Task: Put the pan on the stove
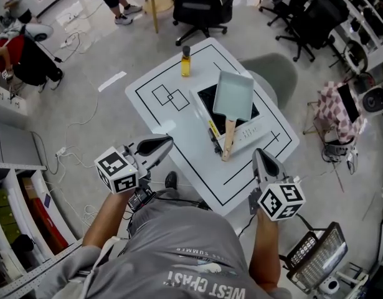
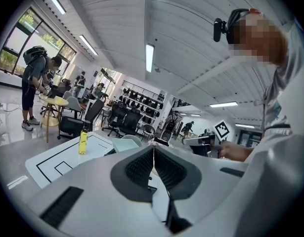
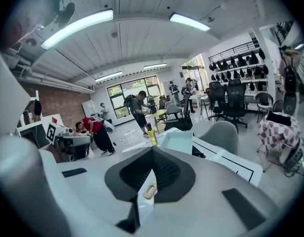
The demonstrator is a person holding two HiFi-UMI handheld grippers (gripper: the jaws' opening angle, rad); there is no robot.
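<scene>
On the stove [image 1: 207,99], a square pan [image 1: 233,95]

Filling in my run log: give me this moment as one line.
pan: on stove, handle toward person | left gripper: shut, empty | right gripper: shut, empty | bottle: upright on table

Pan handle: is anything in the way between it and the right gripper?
Nothing visible. The pan sits on the stove, and its wooden handle points toward the right gripper. Only bare white table lies between them. The yellow bottle stands off at the far side.
</scene>
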